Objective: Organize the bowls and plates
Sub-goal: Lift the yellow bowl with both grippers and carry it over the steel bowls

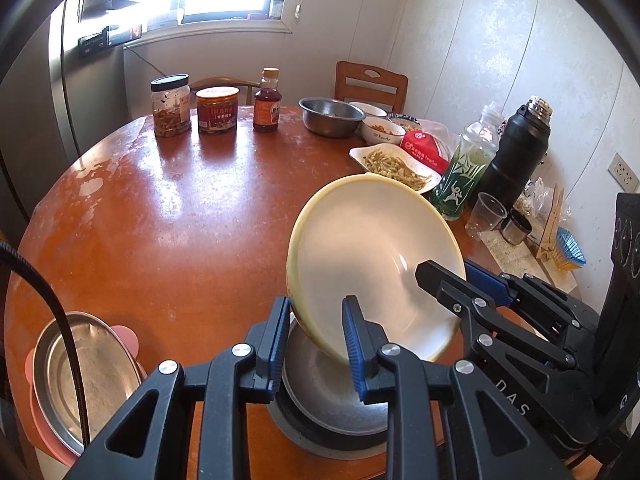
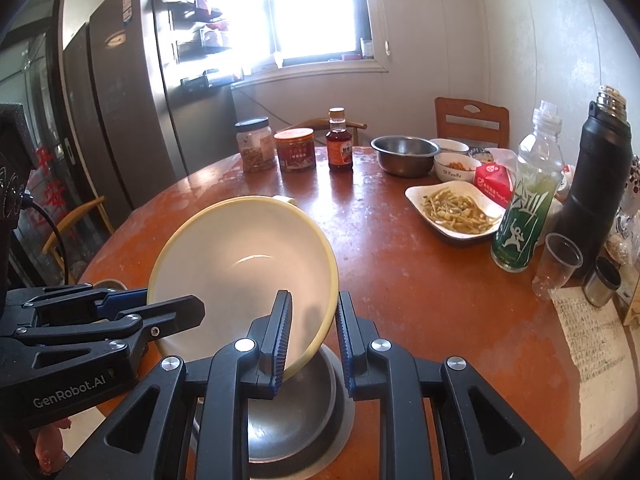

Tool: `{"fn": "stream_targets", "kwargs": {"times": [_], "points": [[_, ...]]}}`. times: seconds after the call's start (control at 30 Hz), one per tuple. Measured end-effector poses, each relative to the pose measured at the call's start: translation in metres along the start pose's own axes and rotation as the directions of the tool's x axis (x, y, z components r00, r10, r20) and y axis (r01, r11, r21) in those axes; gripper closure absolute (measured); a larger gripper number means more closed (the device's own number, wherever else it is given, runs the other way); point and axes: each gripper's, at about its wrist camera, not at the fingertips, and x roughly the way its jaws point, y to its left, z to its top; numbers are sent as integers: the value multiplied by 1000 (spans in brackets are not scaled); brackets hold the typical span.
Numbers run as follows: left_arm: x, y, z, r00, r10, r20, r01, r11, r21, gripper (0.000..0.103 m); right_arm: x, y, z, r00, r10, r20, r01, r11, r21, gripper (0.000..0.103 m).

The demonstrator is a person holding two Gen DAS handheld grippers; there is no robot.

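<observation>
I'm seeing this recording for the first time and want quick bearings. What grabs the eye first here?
A big cream bowl dominates, held tilted over a steel bowl at the near table edge, with the left gripper and right gripper each shut on its rim from opposite sides. Behind it the round orange table stretches to jars, dishes of food and a black flask along the far and right sides. A glaring window washes out the background.

Both tools angle downward, side by side and near each other. The left tool [image 1: 317, 344] clamps a rim between its blue pads. The right tool [image 2: 313, 340] clamps the opposite rim, its jaws nearly closed.
</observation>
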Motion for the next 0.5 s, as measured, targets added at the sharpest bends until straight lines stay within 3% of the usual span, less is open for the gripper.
{"fn": "stream_targets", "kwargs": {"times": [0.5], "points": [[14, -5, -11, 1000, -1, -28, 1, 1000, 0, 76, 3, -3, -10, 1000, -3, -12, 3, 1000, -24, 80]]}}
